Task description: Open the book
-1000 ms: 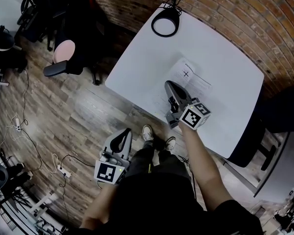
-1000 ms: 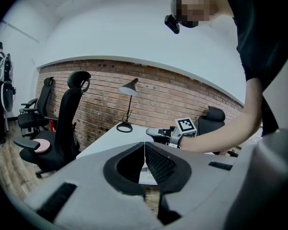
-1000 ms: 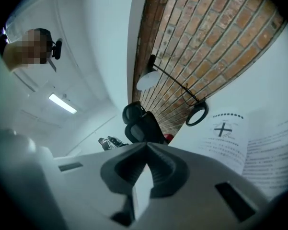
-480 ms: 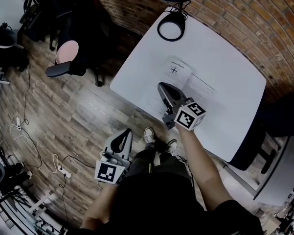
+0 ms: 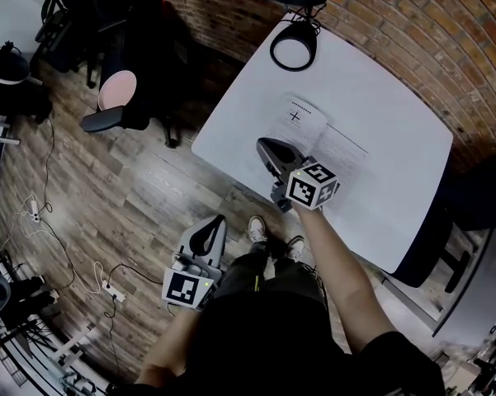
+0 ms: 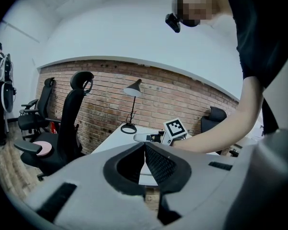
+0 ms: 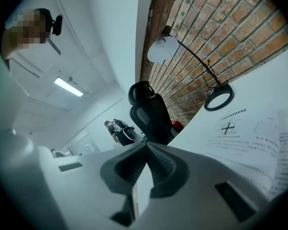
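The book [image 5: 328, 143] lies on the white table [image 5: 388, 89] with printed pages facing up, one showing a cross mark [image 7: 227, 127]. My right gripper [image 5: 264, 146] sits low over the book's left part, near the table's left edge. It is shut on a thin white page [image 7: 138, 191], whose edge runs between the pads. My left gripper [image 5: 217, 222] hangs beside the person's left leg, over the wooden floor and away from the table. Its jaws [image 6: 144, 144] are shut with nothing in them.
A black desk lamp with a ring base [image 5: 293, 46] stands at the table's far corner against the brick wall [image 5: 413, 15]. Black office chairs [image 5: 120, 97] stand left of the table. Cables and a power strip [image 5: 107, 291] lie on the floor.
My right gripper has moved left across the book toward the table's left edge, still shut on the page. The left gripper has barely shifted.
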### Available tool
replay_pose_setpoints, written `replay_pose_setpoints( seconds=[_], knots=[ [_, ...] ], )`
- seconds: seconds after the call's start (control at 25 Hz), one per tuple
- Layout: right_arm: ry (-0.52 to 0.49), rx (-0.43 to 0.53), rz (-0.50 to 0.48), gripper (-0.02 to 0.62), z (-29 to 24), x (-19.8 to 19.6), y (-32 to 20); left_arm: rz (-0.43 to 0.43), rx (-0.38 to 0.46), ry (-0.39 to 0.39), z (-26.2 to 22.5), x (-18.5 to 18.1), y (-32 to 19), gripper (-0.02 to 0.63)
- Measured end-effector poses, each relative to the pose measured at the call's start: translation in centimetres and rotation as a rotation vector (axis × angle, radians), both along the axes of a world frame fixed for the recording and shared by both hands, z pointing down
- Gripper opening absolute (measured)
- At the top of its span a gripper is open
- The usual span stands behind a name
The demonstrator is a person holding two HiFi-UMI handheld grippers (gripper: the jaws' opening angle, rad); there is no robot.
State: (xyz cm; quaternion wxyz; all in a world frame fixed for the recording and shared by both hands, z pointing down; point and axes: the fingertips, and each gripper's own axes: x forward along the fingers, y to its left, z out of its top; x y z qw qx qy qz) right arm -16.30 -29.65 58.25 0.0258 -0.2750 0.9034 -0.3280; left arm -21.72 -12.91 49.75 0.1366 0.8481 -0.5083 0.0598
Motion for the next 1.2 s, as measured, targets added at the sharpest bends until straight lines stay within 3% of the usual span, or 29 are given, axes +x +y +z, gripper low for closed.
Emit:
replay_pose_setpoints(
  seconds=[0.32, 0.44, 0.56, 0.72, 0.92, 1.04, 1.2],
  knots=[
    [0.002, 0.01, 0.017, 0.014, -1.6, 0.2, 0.4, 0.008, 0.024, 0.018, -0.2, -0.5, 0.2, 0.026],
    [0.025, 0.015, 0.037, 0.014, -2.1, 1.6, 1.1, 0.016, -0.008, 0.024, 0.0, 0.3, 0.5, 0.026],
    [0.043, 0.024, 0.068, 0.014, -2.8, 3.7, 1.8, 0.032, -0.008, 0.031, -0.4, 1.4, 0.4, 0.026],
    [0.103, 0.062, 0.096, 0.014, -3.9, 6.9, 3.1, 0.068, 0.078, 0.042, -2.0, 3.5, -0.2, 0.025],
    [0.138, 0.101, 0.12, 0.014, -5.6, 11.2, 5.2, 0.11, 0.065, 0.038, -2.7, 7.2, 0.7, 0.026],
    [0.149, 0.105, 0.162, 0.014, -6.3, 14.4, 6.4, 0.133, 0.141, 0.056, -4.3, 9.3, 1.0, 0.026],
    [0.191, 0.104, 0.226, 0.014, -6.9, 19.1, 8.0, 0.149, 0.104, 0.039, -4.2, 11.5, 2.2, 0.026]
  ],
)
